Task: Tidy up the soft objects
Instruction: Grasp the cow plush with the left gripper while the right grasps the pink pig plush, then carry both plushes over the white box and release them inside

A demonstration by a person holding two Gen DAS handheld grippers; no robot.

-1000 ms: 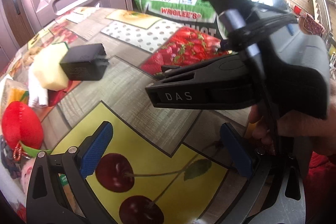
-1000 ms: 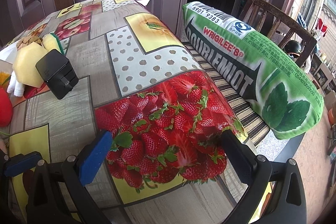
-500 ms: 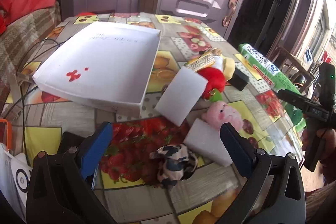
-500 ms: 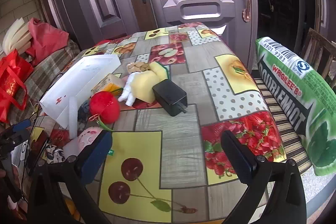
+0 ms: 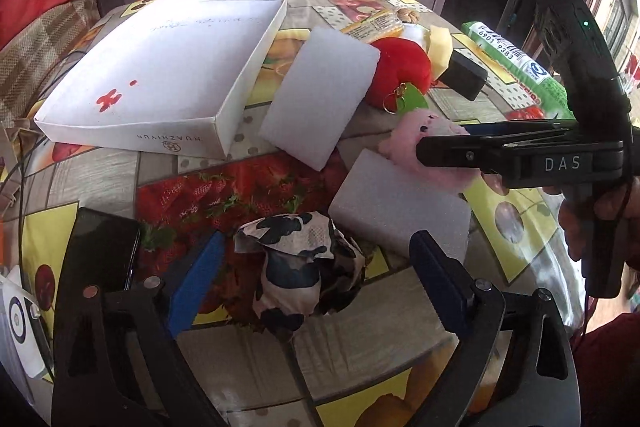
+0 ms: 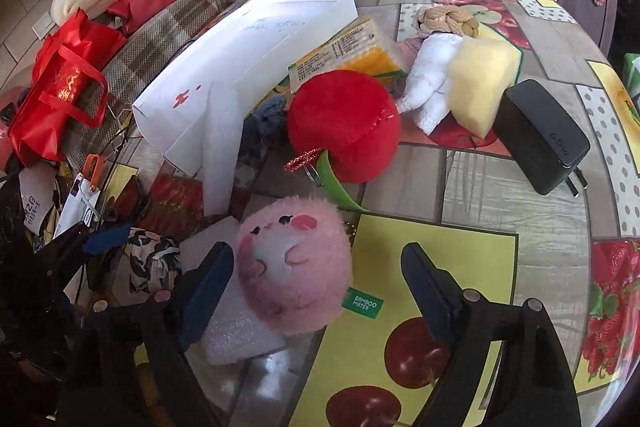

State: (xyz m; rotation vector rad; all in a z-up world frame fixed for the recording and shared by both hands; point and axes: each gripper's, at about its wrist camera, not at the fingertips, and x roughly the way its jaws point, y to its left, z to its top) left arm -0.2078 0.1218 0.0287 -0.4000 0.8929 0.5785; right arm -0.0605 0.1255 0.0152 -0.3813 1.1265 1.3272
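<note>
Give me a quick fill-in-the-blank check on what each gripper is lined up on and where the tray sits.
1. Between the closing jaws of the left gripper lies a crumpled cloth patterned in black and ____.
2. The plush between the closing jaws of the right gripper is ____ in colour.
3. The round red plush lies directly beyond the ____ plush.
4. The inside of the white tray is ____.

Missing words: white; pink; pink; empty
</note>
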